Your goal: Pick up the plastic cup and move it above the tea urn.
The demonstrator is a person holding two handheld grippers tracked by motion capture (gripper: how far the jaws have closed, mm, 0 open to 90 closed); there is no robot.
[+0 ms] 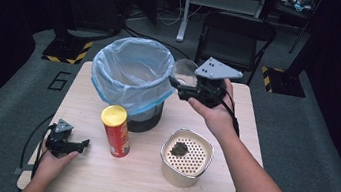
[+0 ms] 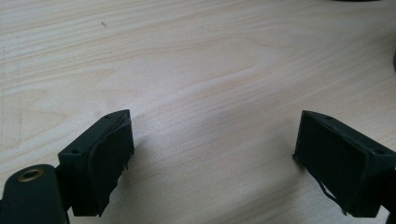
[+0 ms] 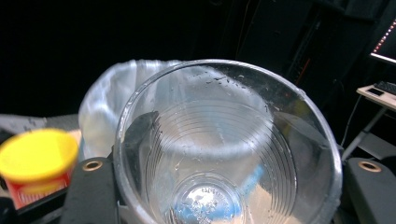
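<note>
My right gripper is shut on a clear plastic cup, held in the air just right of the bin's rim. In the right gripper view the cup is seen mouth-on between the jaws, empty with a few droplets inside. A bin lined with a pale blue bag stands at the table's back left. My left gripper rests open on the table at the front left, its jaws wide apart over bare wood.
A red crisp tube with a yellow lid stands in front of the bin, also seen in the right gripper view. A metal container with a perforated insert and a dark clump sits front right. A black chair stands beyond the table.
</note>
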